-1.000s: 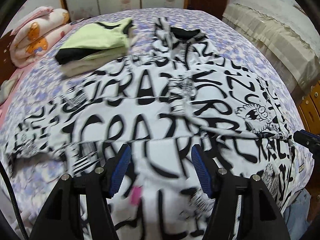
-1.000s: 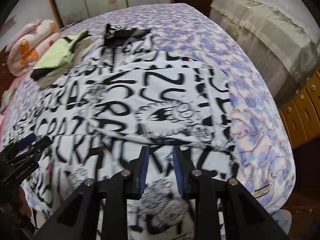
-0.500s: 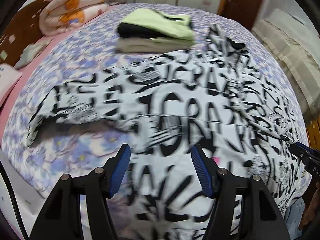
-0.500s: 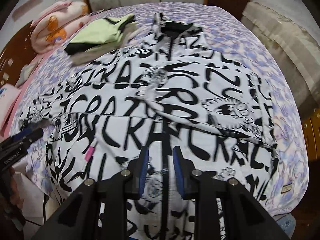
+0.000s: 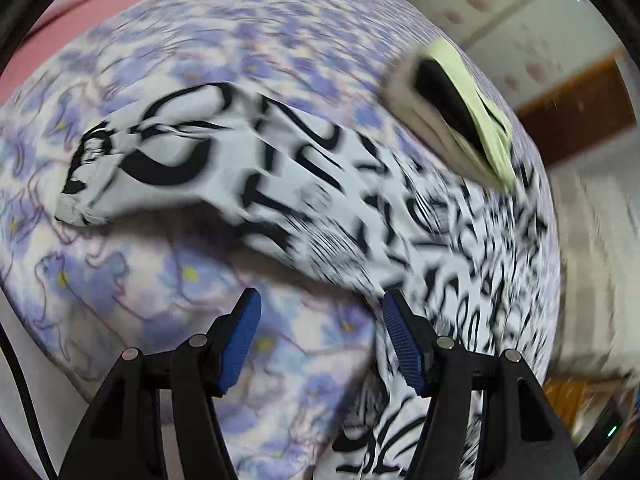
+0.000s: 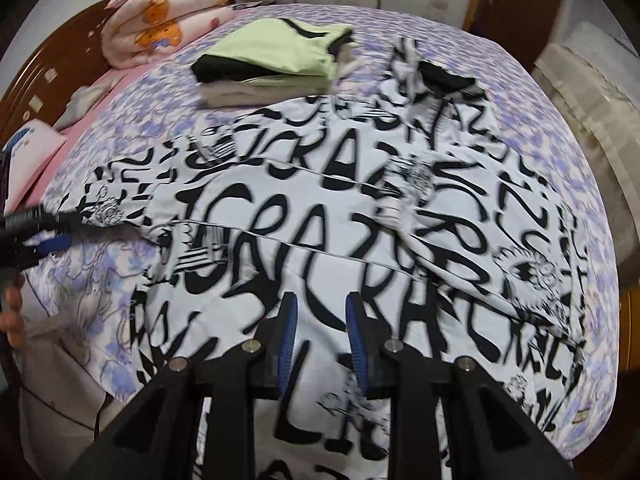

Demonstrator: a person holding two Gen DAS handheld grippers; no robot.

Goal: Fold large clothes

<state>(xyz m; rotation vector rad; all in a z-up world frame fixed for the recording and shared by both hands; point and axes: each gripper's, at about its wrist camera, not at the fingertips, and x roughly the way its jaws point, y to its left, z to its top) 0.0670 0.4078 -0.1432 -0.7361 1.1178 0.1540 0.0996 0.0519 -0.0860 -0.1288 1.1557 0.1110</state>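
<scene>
A large white garment with black lettering [image 6: 320, 220] lies spread flat on the bed. Its sleeve [image 5: 160, 160] reaches out to the left over the floral sheet. My left gripper [image 5: 322, 320] hovers open above the sheet just below that sleeve, with nothing between its blue pads; this view is blurred. In the right wrist view the left gripper [image 6: 68, 230] sits at the sleeve's end, with a hand [image 6: 12, 312] behind it. My right gripper [image 6: 322, 332] hangs over the garment's lower middle, its pads a narrow gap apart and holding nothing.
A stack of folded clothes, green on top [image 6: 272, 60], rests beyond the garment near the collar. A rolled pink blanket [image 6: 160, 28] and a wooden headboard [image 6: 48, 72] stand at the far left. Beige covered furniture [image 6: 592, 92] lines the right side of the bed.
Both grippers swept left along the near edge of the bed. The left one rolled and went from over the hem to beside the sleeve. Neither gap changed.
</scene>
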